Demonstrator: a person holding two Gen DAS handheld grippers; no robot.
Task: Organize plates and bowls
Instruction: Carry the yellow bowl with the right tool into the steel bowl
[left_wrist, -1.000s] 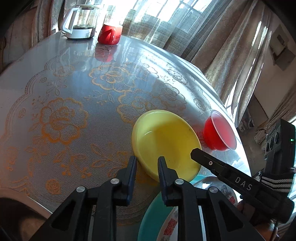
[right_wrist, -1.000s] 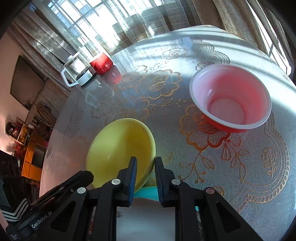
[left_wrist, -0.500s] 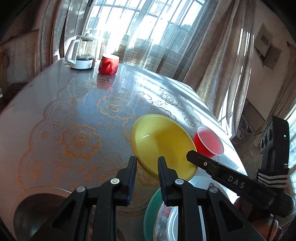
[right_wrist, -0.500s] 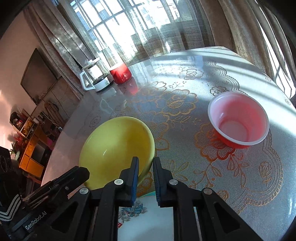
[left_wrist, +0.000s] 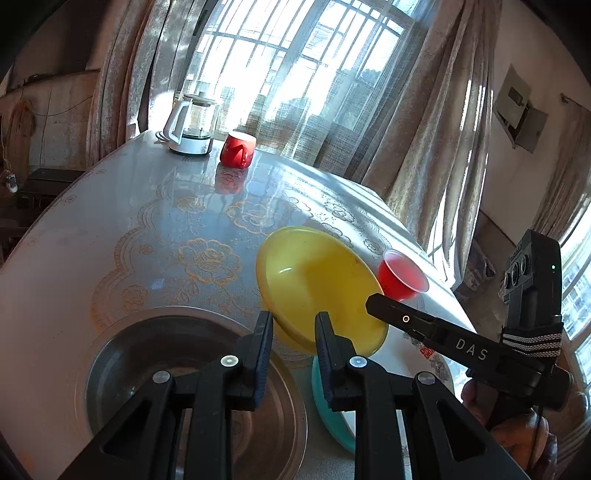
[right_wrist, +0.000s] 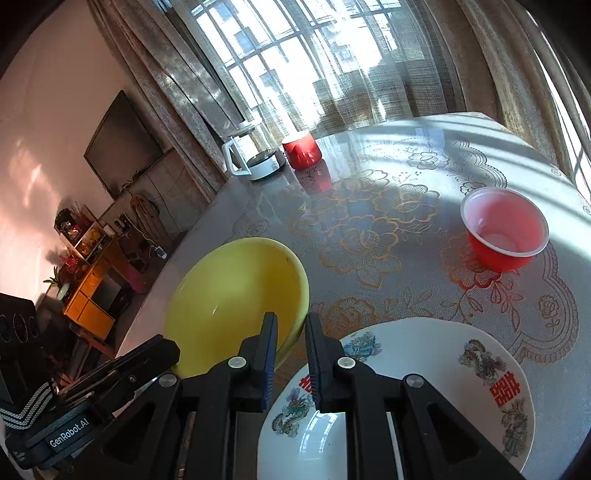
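Room: sunlit curtained windows behind a round tabletop under a clear cover over gold floral lace; a glass kettle and red mug stand at the far edge.
Yellow bowl: the yellow bowl is tilted and appears lifted off the tabletop, held by both claws at its near rim.
Left claw: the left claw is clamped on the rim's near-left part.
Right claw: the right claw is nearly shut, pinching the rim at the bowl's right side.
Key relation: directly below and to the right lies the decorated white plate on a teal dish; a metal plate lies below-left, nearer the left claw.
Other ware: the red plastic bowl sits well apart, on the right claw's side.
Judgement: which stack the bowl is headed for cannot be told.
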